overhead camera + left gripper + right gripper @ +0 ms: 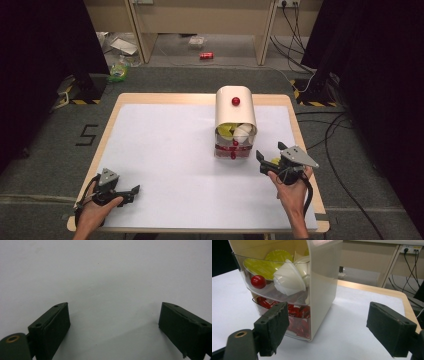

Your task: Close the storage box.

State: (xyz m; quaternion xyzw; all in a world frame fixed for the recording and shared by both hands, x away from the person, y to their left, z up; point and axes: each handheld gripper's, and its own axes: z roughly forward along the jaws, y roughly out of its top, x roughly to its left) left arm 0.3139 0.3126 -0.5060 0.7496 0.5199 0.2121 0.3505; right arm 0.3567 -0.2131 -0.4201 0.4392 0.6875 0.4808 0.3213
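Jaws of the left gripper [113,322] spread wide over bare white table [165,150], nothing between them; low at the near left corner, gripped by the left hand [92,210]. Jaws of the right gripper [327,325] likewise wide apart and empty, aimed at the cream drawer box [235,117], just beside its near right corner. Held up by the right hand [292,192]. In the clear upper drawer [274,287], yellow-lidded and white capsules [288,278] behind a red knob [258,281]; red packets [298,320] in the lower one.
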